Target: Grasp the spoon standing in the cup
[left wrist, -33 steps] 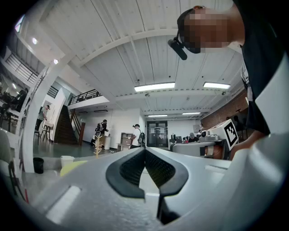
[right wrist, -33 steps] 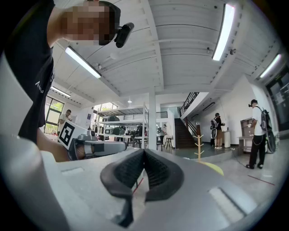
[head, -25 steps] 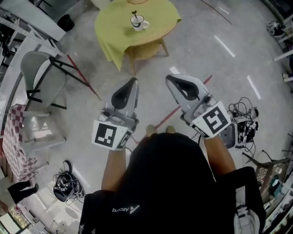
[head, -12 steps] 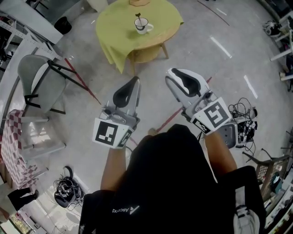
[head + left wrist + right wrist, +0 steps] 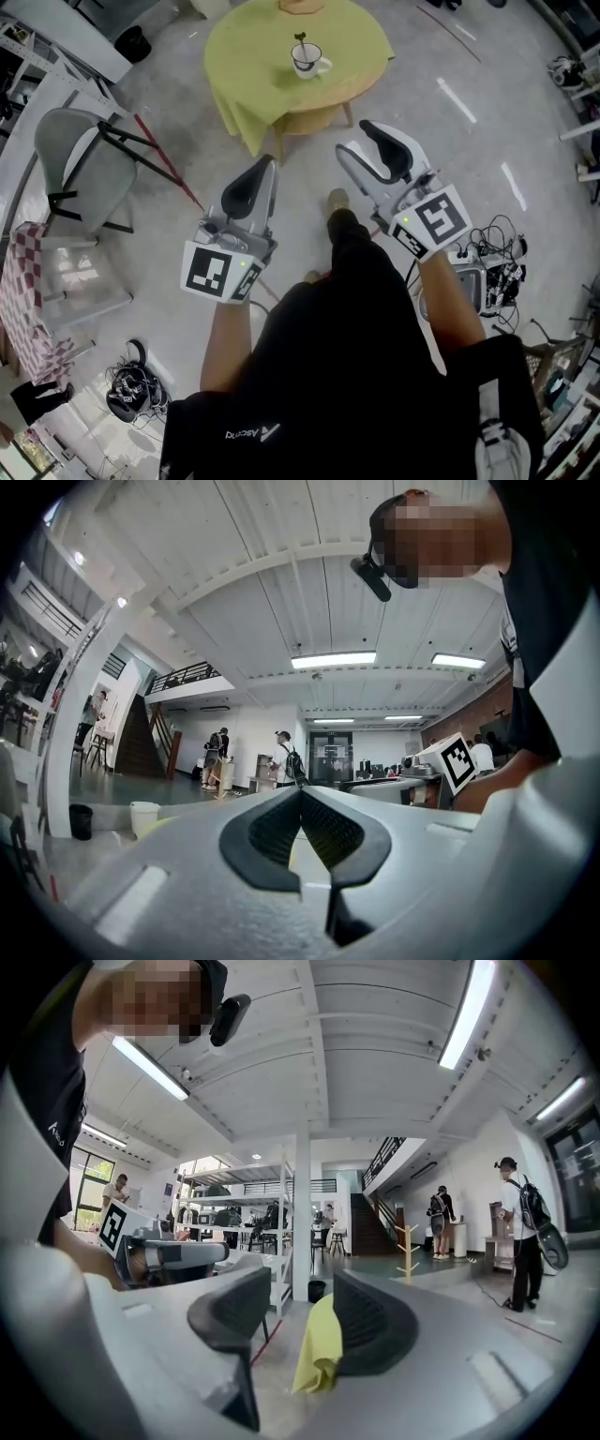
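Head view only – round table (image 5: 246,58) under a yellow-green cloth (image 5: 352,28). On it stands a white cup (image 5: 307,62) with the spoon (image 5: 301,42) upright in it, handle up. The cup is well apart from both grippers, across bare floor. A grey chair (image 5: 73,155) stands to the left.

Left gripper (image 5: 266,167) – held out in front of the person on a bare forearm, marker cube up, nose towards the table. Its own view shows the left gripper (image 5: 301,795) with dark pads pressed together, nothing between them, and people (image 5: 286,761) in a hall behind.

Right gripper (image 5: 364,141) – level with the left, beside it, angled the same way. Its own view shows the right gripper (image 5: 302,1283) with jaws apart and opening, nothing between them. A hanging fold of the cloth (image 5: 319,1344) shows far off through the gap.
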The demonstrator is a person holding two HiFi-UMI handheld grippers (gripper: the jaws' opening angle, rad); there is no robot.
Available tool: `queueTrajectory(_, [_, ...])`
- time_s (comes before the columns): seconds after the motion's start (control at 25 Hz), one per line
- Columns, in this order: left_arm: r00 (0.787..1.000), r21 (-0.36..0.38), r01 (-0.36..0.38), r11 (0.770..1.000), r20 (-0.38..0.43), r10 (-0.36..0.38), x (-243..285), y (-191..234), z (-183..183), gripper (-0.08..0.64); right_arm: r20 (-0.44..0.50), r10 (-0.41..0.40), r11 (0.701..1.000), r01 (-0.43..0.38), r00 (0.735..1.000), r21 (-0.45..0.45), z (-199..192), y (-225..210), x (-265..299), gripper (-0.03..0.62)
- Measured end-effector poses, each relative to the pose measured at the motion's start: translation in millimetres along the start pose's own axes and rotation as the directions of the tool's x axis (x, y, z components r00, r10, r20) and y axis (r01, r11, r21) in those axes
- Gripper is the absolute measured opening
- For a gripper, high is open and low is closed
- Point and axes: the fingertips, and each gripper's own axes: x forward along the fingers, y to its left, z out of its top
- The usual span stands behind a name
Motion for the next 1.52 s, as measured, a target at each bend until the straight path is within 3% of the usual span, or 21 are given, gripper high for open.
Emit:
queueTrajectory(0.4, [0.994, 0.023, -0.109, 0.994, 0.005, 0.109, 119.2, 91.4, -14.4, 0.011, -0.038, 0.061, 0.998, -0.062, 0.997, -0.022, -14.0, -129.1, 103.6, 0.199])
queueTrajectory(0.76, [0.978, 0.044, -0.204, 0.978, -0.024, 0.205, 231.1, 164.0, -33.3, 0.011, -0.119, 0.182, 0.982, -0.186, 0.976, -0.020, -45.3, -230.4, 193.9, 0.199])
queueTrajectory(1.12, [0.962, 0.040, -0.265, 0.963, -0.055, 0.267, 283.8, 211.6, -49.2, 0.011, -0.218, 0.297, 0.952, -0.306, 0.930, -0.007, -83.1, -274.0, 259.8, 0.199])
queueTrajectory(1.52, [0.966, 0.024, -0.233, 0.972, -0.106, 0.234, 312.6, 240.8, -80.1, 0.011, -0.325, 0.344, 0.935, -0.352, 0.881, 0.036, -135.0, -289.1, 307.2, 0.199])
